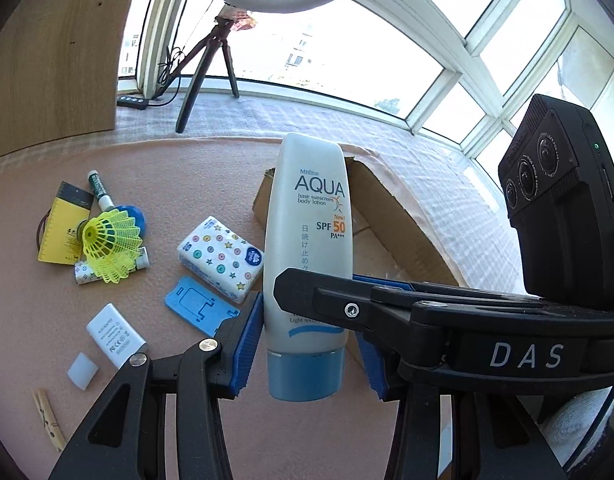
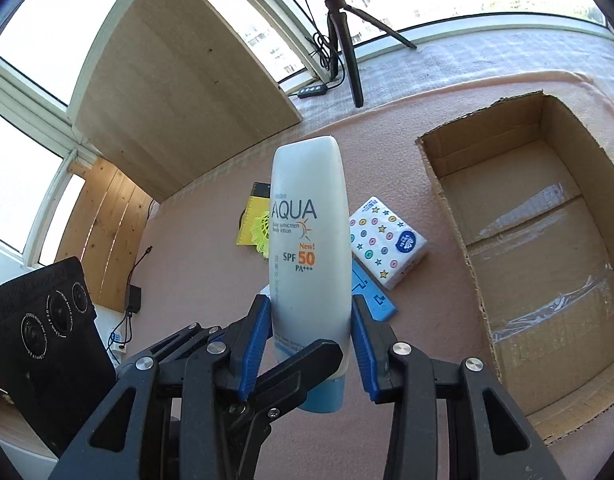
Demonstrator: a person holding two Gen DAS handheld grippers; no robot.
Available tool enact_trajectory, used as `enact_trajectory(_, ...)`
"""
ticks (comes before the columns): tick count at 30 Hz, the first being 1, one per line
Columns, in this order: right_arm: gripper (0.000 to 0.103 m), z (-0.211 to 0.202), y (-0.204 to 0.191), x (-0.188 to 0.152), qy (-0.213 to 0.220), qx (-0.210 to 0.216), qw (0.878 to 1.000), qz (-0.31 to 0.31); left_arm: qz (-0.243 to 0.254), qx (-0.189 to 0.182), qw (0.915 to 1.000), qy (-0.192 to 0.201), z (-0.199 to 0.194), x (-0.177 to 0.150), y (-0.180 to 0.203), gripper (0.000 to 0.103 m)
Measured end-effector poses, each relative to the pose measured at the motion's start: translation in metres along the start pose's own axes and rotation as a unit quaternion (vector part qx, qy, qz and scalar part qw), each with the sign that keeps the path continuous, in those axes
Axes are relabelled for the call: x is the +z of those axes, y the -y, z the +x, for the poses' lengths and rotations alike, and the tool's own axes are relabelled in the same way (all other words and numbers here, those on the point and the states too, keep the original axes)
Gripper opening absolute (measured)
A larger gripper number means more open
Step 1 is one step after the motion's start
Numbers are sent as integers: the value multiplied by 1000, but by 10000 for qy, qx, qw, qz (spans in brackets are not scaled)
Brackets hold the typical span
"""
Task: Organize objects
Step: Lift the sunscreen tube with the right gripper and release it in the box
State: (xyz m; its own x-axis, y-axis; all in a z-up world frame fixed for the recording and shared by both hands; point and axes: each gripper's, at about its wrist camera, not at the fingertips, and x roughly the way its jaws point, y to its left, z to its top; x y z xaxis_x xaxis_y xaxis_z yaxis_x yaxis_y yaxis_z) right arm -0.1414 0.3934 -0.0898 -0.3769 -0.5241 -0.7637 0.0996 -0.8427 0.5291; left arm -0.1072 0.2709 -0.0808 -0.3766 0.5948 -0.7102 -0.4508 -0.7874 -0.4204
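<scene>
Both tongs, left [image 1: 307, 336] and right [image 2: 311, 344], clamp the sunscreen tube [image 1: 307, 240] low on its body, cap down, above the bench [image 1: 187, 360]. Keep them moving together toward the empty cardboard box [image 2: 547, 280] at three o'clock, then lower it before letting go.

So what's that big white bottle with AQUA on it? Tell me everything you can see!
The sunscreen bottle is a tall, smooth white plastic tube, flattened at the far end, with a light blue cap nearest the camera. It reads AQUA, base sunscreen body lotion, SPF 50, plus some Japanese writing. It is lifted off the pink table cover, held between blue pads. The left tool and the right tool both grip its lower part, near the cap.
</scene>
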Motion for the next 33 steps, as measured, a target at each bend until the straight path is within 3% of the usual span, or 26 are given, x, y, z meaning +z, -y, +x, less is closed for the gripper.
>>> enact_trajectory(8, 37, -51, 71, 3, 343, -337, 9977, 472, 446, -331, 9981, -275, 61, 12, 75, 49)
enact_trajectory(18, 37, -67, 115, 1, 482, -534, 9944, 774, 713, -378, 9955, -503, 97, 9, 108, 50)
enact_trajectory(19, 37, -68, 117, 0, 519, -549, 9941, 778, 757, -304, 9952, -533, 100, 10, 108, 60)
enact_trajectory(20, 39, -71, 118, 0, 606, -616, 9932, 776, 789, -234, 9950, -558, 101, 9, 109, 69)
enact_trajectory(21, 51, -75, 118, -1, 689, -740, 9920, 754, 797, -191, 9952, -536, 101, 10, 106, 83)
enact_trajectory(22, 67, -78, 118, 0, 771, -900, 9903, 731, 809, -158, 9954, -485, 99, 9, 105, 85)
enact_trajectory(23, 72, -83, 118, -1, 880, -1048, 9881, 703, 836, -119, 9953, -464, 96, 8, 103, 85)
enact_trajectory(33, 74, -93, 93, -12, 1113, -1276, 9849, 347, 827, 129, 9960, -316, 57, -4, 79, 85)
